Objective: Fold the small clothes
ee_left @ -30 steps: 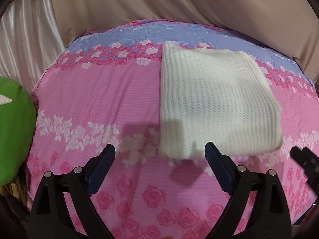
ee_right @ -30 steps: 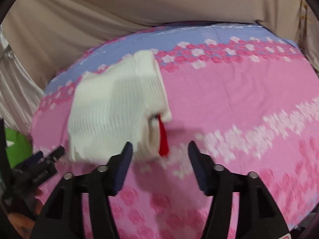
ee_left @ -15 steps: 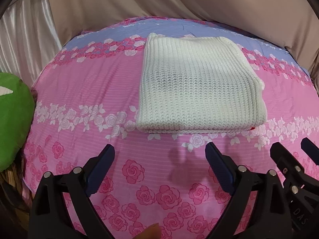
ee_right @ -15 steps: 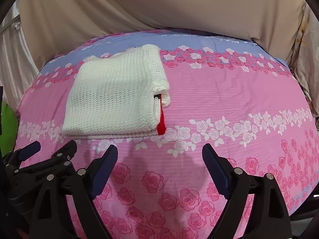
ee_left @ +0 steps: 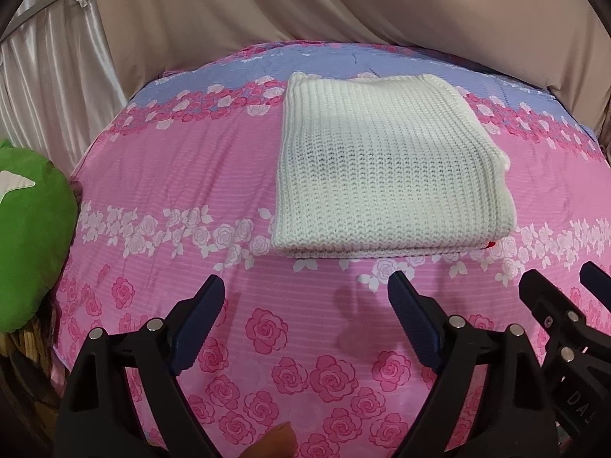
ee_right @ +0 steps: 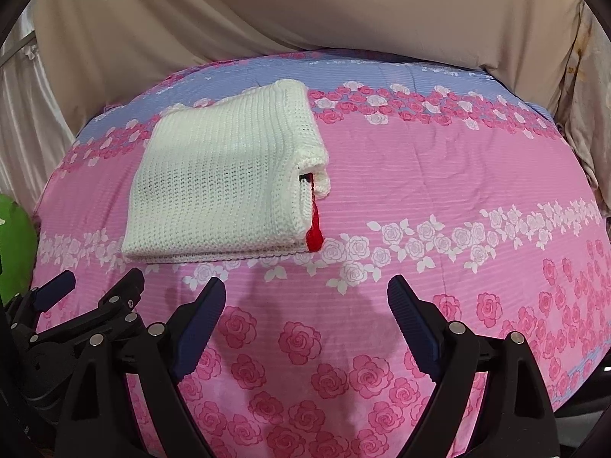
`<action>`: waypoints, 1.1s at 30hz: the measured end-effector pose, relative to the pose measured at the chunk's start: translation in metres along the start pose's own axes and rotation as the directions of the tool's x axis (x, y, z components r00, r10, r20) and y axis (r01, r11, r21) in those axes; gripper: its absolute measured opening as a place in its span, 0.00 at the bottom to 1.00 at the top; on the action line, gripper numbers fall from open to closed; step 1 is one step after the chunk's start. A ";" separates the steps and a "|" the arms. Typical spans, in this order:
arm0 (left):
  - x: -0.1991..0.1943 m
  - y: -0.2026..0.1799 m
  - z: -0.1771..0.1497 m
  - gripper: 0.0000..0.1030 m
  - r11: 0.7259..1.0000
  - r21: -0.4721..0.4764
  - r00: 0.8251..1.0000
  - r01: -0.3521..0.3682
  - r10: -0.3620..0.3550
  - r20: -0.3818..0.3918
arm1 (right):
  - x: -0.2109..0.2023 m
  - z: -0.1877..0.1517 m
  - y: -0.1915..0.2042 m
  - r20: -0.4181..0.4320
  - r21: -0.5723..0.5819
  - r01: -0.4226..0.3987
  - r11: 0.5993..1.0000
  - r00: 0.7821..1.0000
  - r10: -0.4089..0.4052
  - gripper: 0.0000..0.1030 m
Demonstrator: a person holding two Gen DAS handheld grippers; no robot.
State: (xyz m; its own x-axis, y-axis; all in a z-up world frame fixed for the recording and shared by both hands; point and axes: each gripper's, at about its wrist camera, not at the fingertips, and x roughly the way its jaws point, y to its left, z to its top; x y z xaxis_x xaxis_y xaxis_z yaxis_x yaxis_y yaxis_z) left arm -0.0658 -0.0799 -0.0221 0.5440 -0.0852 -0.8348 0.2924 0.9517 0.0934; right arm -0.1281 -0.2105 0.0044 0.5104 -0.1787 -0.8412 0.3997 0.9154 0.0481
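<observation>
A white knitted garment (ee_left: 385, 175) lies folded into a flat rectangle on the pink rose-print bed cover (ee_left: 183, 175). In the right wrist view the garment (ee_right: 221, 183) shows a red trim piece (ee_right: 315, 234) sticking out of its right side. My left gripper (ee_left: 305, 290) is open and empty, hovering over the cover just in front of the garment's near edge. My right gripper (ee_right: 305, 292) is open and empty, also in front of the garment and a little to its right. Each gripper shows at the edge of the other's view.
A green cushion (ee_left: 30, 236) sits at the left edge of the bed. Beige drapery (ee_left: 343, 7) hangs behind the bed, with a pale curtain (ee_left: 46, 87) at the left. The bed cover (ee_right: 477, 191) stretches to the right of the garment.
Both grippers let go of the garment and pulled back toward the near side. The garment now lies flat and still on the cover; the right gripper's jaws opened wider.
</observation>
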 end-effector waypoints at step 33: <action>0.005 0.000 0.003 0.79 1.000 0.028 1.000 0.010 -0.010 0.002 | 0.002 -0.002 0.007 -0.005 0.026 0.026 0.999 1.000 -0.026 0.83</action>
State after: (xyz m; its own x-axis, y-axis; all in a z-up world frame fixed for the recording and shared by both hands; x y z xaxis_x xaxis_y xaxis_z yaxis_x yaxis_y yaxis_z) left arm -0.0606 -0.0809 -0.0245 0.5424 -0.0952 -0.8347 0.3199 0.9421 0.1004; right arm -0.1259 -0.2042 0.0025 0.4965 -0.2005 -0.8446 0.4321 0.9009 0.0401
